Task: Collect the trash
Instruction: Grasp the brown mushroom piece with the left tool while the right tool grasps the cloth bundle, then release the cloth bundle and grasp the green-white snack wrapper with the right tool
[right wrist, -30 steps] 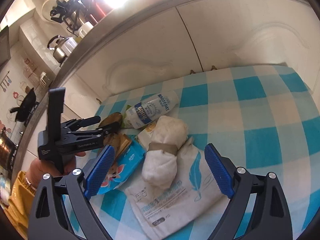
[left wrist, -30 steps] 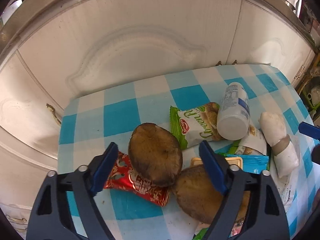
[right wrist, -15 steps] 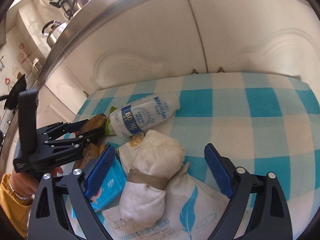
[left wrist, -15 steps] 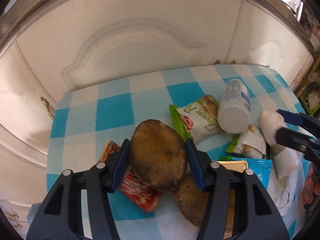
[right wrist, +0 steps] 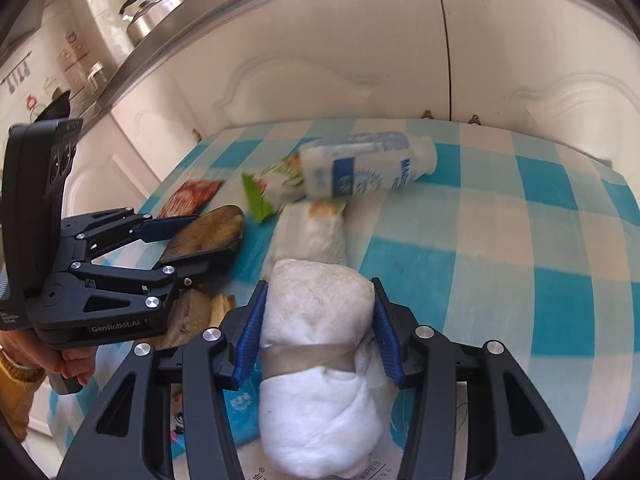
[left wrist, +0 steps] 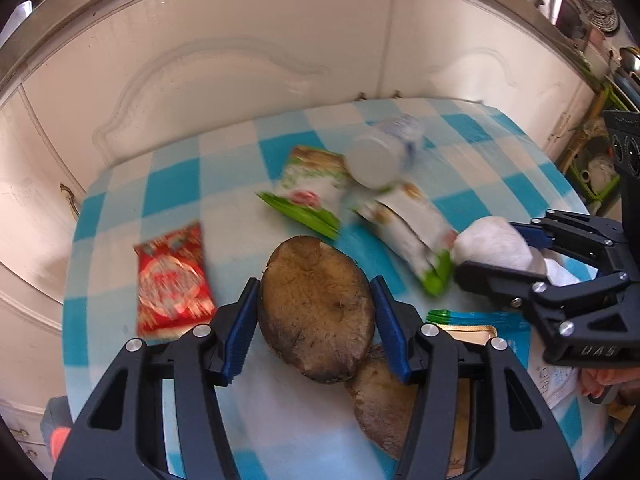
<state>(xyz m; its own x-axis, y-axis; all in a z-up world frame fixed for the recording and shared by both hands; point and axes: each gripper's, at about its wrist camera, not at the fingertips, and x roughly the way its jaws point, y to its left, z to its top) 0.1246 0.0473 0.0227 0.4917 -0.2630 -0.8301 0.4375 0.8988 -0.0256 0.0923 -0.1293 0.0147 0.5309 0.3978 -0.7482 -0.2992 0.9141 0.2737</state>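
Observation:
My left gripper (left wrist: 316,308) is shut on a brown rotten mushroom cap (left wrist: 316,304) and holds it above the blue-checked cloth (left wrist: 176,184). It also shows in the right wrist view (right wrist: 208,232). My right gripper (right wrist: 318,328) is shut on a white wad of tissue bound with tape (right wrist: 316,344), also visible in the left wrist view (left wrist: 496,244). A second brown cap (left wrist: 384,404) lies below the first. A red wrapper (left wrist: 172,280), a green snack packet (left wrist: 308,192), a white packet (left wrist: 408,228) and a white bottle (right wrist: 360,168) lie on the cloth.
White cabinet doors (left wrist: 240,60) stand right behind the cloth. A blue wipes pack (left wrist: 508,332) and a white wipes bag (right wrist: 400,464) lie near the front. A steel counter edge (right wrist: 200,28) with kettles runs above.
My left gripper has lifted the brown cap, uncovering the red wrapper. My right gripper has shut on the white tissue wad and raised it.

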